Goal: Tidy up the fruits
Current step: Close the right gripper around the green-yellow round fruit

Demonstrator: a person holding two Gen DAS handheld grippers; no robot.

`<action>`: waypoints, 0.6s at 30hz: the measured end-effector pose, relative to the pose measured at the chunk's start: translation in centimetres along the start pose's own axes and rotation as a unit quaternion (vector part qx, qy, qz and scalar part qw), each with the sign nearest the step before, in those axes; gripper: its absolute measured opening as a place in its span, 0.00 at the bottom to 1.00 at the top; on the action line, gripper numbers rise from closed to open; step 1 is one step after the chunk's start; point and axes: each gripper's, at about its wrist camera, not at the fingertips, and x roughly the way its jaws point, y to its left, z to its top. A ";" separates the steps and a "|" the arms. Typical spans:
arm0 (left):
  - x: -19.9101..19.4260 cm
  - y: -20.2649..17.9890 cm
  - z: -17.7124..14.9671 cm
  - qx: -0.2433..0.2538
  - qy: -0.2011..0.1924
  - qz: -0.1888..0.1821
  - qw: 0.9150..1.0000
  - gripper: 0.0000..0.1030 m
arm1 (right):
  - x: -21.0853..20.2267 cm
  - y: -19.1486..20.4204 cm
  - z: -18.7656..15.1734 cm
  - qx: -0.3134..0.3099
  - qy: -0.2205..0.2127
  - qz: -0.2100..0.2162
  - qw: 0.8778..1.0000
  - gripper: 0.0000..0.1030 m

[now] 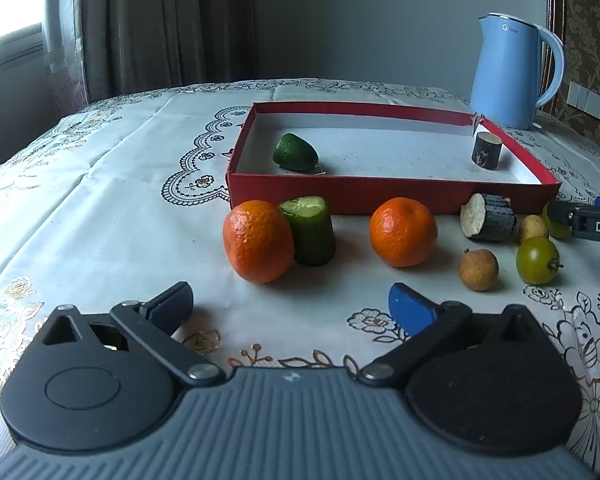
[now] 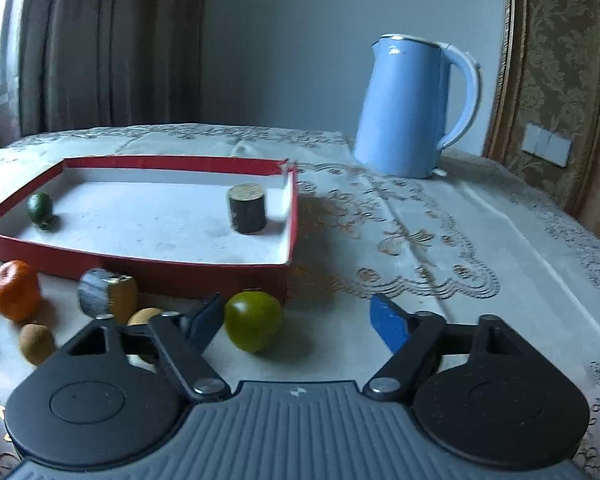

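A: On the tablecloth (image 1: 112, 184), in front of the red box (image 1: 340, 196): two oranges (image 1: 259, 241), cucumber piece (image 1: 310, 230), dark cut chunk (image 1: 489, 221), small brown and green fruits (image 1: 478, 269).

B: Inside the box?

A: Green piece (image 1: 295, 152) at left, dark cylinder (image 1: 486, 150) standing at right.

B: Grippers?

A: Left gripper (image 1: 290, 308) wide, nothing between the jaws. Right gripper (image 2: 296, 322) partly open; green fruit (image 2: 253, 321) sits just beside its left finger (image 2: 204, 322), not clamped. Blue kettle (image 2: 414, 106) behind the box.

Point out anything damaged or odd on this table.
The red box has a torn far right corner, its walls split apart there. Among the fruit, two dark sawn log pieces stand out: one inside the box, one lying on its side outside.
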 end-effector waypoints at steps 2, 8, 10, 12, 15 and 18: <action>0.0 0.0 0.0 0.000 0.000 0.000 1.000 1.00 | 0.0 0.3 0.0 -0.002 0.002 0.006 1.000 0.66; 0.0 0.0 -0.1 0.000 0.000 0.000 1.000 1.00 | 0.1 0.8 0.0 -0.005 0.011 0.025 1.000 0.54; 0.0 0.0 -0.1 -0.001 0.000 0.000 1.000 1.00 | 0.3 1.0 0.0 -0.004 0.017 0.037 0.999 0.48; 0.0 0.0 -0.1 0.000 0.000 0.000 1.000 1.00 | 0.4 1.2 -0.1 -0.003 0.020 0.046 0.999 0.43; 0.0 0.0 -0.1 0.000 0.000 0.000 1.000 1.00 | 0.6 1.5 -0.2 -0.007 0.024 0.052 0.998 0.39; 0.0 0.0 -0.2 0.002 0.001 0.001 1.000 1.00 | 0.8 1.8 -0.3 -0.008 0.027 0.055 0.998 0.39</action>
